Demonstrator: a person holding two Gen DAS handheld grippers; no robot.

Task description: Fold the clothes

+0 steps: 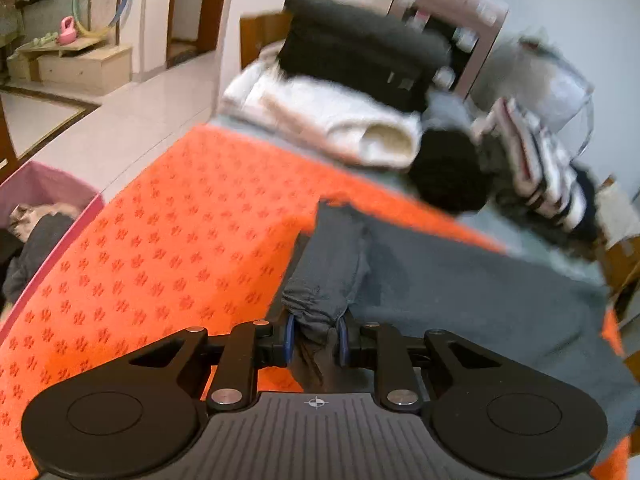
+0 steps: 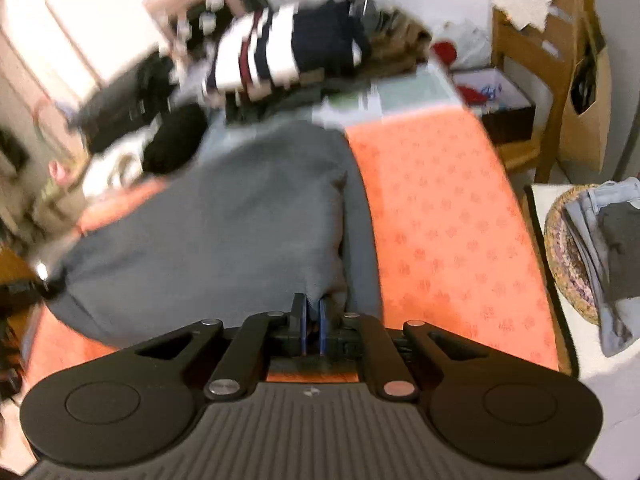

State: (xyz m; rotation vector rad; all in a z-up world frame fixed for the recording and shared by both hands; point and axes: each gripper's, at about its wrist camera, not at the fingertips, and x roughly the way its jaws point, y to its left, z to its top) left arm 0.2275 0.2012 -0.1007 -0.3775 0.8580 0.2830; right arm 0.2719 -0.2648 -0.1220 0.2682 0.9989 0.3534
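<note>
Left gripper (image 1: 314, 340) pinches a bunched edge of the grey garment (image 1: 460, 288); right gripper (image 2: 313, 330) is clamped narrowly on its other near edge. The garment lies spread on the orange cloth (image 1: 160, 248). Judged step: mid-fold; next, carry both edges across together and evenly.

The room is evenly lit, with no hard shadows. In both views motion blur smears the far clothes pile (image 1: 360, 80), more strongly in the right wrist view, where the upper left is overexposed. The fisheye bends the orange cloth (image 1: 160, 240) and darkens the corners.
</note>
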